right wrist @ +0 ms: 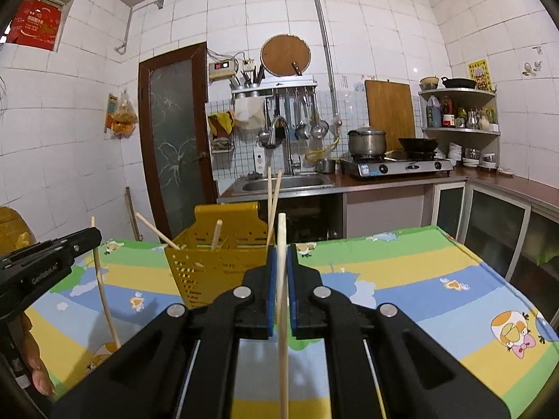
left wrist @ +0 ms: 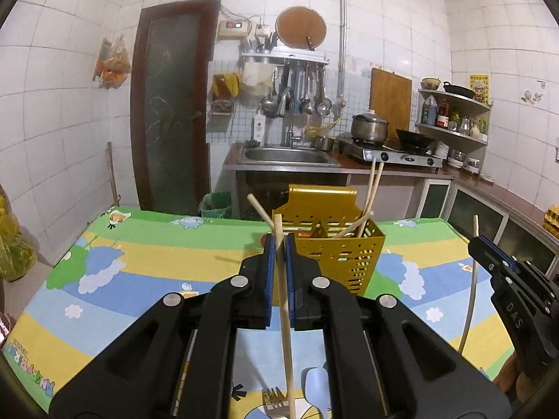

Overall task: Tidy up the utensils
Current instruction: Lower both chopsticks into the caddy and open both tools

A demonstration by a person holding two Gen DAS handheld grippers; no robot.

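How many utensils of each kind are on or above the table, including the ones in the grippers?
Chopsticks in the gold holder: 4
Chopstick in the left hand-held gripper: 1
Chopstick in the right hand-held gripper: 1
Fork on the table: 1
Blue spoon: 1
Total: 8

Home kitchen. White-tiled walls; steel sink with ladles hung above; gas stove carrying pot and wok; corner shelves of bottles.
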